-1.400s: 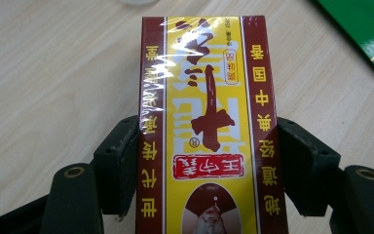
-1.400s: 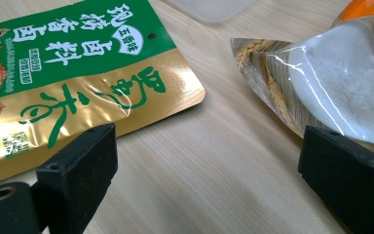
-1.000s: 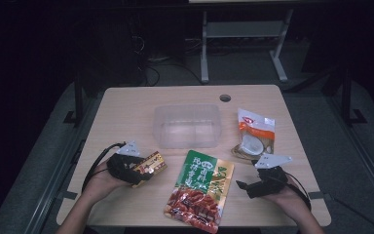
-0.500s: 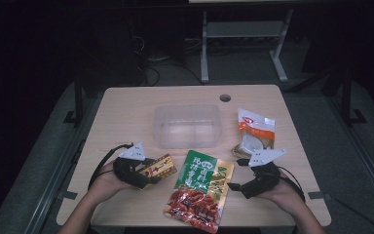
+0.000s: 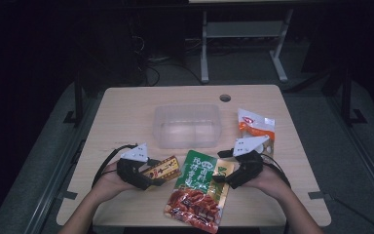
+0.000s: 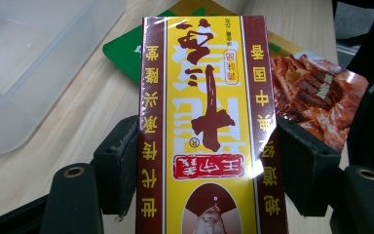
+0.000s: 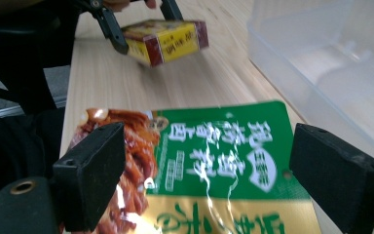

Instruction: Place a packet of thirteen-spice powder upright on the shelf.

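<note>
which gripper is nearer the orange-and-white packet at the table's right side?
Right. The right gripper sits just below the orange-and-white packet, jaws open over the green snack bag. The left gripper is across the table, clamped on the yellow box.

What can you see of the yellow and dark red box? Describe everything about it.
The yellow and dark red box is a slim, glossy carton, apparently cardboard, printed with Chinese characters and a red stamp-like label. It looks closed and undamaged. The left claw clamps its two long sides, holding it near the table's front left, beside the green snack bag.
</note>
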Tool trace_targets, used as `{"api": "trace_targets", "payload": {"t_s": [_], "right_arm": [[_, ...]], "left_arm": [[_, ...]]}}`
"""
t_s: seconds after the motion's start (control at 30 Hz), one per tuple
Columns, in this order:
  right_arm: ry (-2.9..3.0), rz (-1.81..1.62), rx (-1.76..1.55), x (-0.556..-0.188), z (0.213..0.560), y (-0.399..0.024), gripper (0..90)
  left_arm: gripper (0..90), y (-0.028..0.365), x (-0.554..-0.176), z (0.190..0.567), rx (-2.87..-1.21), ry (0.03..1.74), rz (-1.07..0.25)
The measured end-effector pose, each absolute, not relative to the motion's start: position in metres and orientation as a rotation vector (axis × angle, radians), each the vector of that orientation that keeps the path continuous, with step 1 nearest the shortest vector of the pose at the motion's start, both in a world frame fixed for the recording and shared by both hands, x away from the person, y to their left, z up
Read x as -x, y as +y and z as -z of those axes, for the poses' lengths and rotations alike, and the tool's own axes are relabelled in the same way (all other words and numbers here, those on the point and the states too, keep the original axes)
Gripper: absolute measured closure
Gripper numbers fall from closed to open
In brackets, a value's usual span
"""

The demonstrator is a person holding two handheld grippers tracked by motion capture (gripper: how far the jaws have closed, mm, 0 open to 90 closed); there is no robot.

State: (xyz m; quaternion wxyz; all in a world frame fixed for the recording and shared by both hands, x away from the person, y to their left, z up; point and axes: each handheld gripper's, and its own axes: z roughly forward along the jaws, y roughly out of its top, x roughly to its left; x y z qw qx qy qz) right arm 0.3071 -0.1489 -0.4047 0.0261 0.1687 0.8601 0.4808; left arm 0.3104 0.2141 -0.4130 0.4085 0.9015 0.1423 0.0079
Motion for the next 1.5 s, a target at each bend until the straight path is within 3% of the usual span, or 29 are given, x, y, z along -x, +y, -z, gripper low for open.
{"api": "trace_targets", "payload": {"t_s": [0.53, 1.07, 1.5], "right_arm": [[2.738, -1.623, -0.293, -0.332, 0.398, -0.09, 13.9], [2.841, -1.535, -0.137, -0.319, 0.405, -0.073, 14.6], [2.882, -1.495, -0.053, -0.315, 0.411, -0.063, 25.1]], "left_arm": [[31.6, 0.203, -0.306, 0.412, -2.264, 0.31, -0.002], [31.6, 0.191, -0.297, 0.415, -2.239, 0.172, 0.0], [31.6, 0.187, -0.293, 0.415, -2.218, 0.111, 0.043]]}}
